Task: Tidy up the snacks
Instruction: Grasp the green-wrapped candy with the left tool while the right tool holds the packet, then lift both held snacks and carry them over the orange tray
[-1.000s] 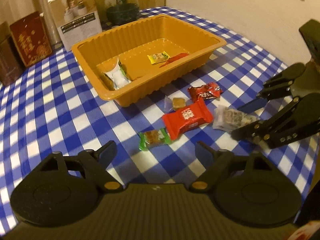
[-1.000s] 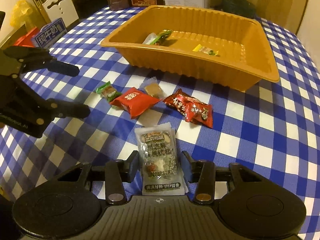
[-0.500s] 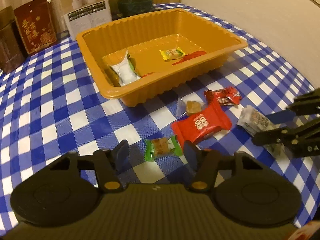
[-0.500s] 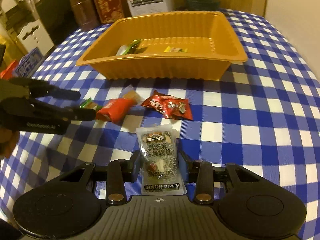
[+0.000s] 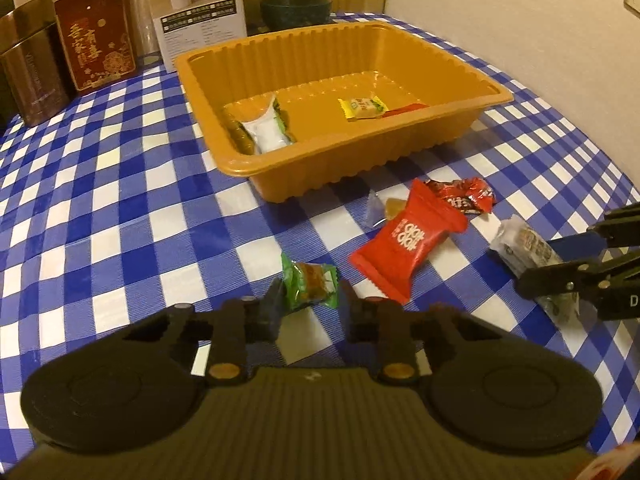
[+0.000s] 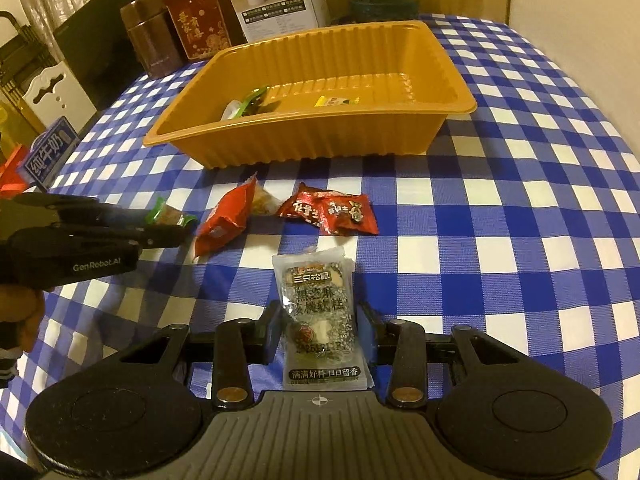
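Orange tray [image 5: 404, 160] on blue-and-white checked cloth [image 5: 120, 208]; red packet [image 5: 408, 240], green-wrapped sweet [image 5: 310, 282]

Both fisheye views sit low and close over the blue-and-white checked counter [image 5: 120, 184], tilted downward along their tools. Both face the ribbed orange plastic tray [image 5: 320, 168] [image 6: 320, 136], the left from its left, the right more head-on. They share tray and scattered wrappers.

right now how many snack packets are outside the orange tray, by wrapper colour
green wrapped candy: 1
bright red pillow packet: 1
dark red crinkled packets: 2
clear wrapped amber candy: 1
clear sesame cake packet: 1
total: 6
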{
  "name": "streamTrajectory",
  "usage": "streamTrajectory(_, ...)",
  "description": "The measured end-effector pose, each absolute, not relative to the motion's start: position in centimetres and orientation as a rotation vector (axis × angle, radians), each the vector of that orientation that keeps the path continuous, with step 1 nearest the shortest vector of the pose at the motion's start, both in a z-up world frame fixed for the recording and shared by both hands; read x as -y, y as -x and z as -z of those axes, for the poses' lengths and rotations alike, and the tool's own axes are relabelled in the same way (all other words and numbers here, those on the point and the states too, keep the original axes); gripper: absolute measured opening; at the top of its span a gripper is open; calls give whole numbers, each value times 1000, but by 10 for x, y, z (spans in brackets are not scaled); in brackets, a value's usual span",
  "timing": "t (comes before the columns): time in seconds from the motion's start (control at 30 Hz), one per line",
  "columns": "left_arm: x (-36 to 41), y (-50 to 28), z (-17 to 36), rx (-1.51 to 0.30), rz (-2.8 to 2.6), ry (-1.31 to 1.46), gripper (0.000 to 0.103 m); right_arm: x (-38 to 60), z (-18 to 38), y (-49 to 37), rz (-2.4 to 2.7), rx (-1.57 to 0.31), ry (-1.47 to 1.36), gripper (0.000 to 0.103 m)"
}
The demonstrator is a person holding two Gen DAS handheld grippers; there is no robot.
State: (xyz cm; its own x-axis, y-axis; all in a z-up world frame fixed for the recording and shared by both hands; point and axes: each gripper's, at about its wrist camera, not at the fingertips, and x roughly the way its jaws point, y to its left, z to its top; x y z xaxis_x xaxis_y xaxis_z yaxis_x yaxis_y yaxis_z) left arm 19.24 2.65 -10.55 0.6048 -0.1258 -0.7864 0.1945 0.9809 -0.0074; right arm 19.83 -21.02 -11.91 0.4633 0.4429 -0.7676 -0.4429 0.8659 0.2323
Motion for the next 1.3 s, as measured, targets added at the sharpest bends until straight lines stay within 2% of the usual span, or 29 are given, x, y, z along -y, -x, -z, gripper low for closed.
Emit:
streamTrajectory(0.4, -34, -197, 104, -874, 174, -5, 28, 210, 120, -199, -541, -943, -14, 40)
streamTrajectory(0.57, -33, -193, 100, -868, 173, -1, 20, 210, 119, -199, -536, -941, -21, 40)
streamTrajectory(0.63, -34, -191, 98, -874, 170, 2, 12, 210, 118, -198, -531, -939, -24, 40)
streamTrajectory(1.3, -38, -147, 56, -873, 141, 75, 12, 211, 95, -171, -495, -900, -64, 40)
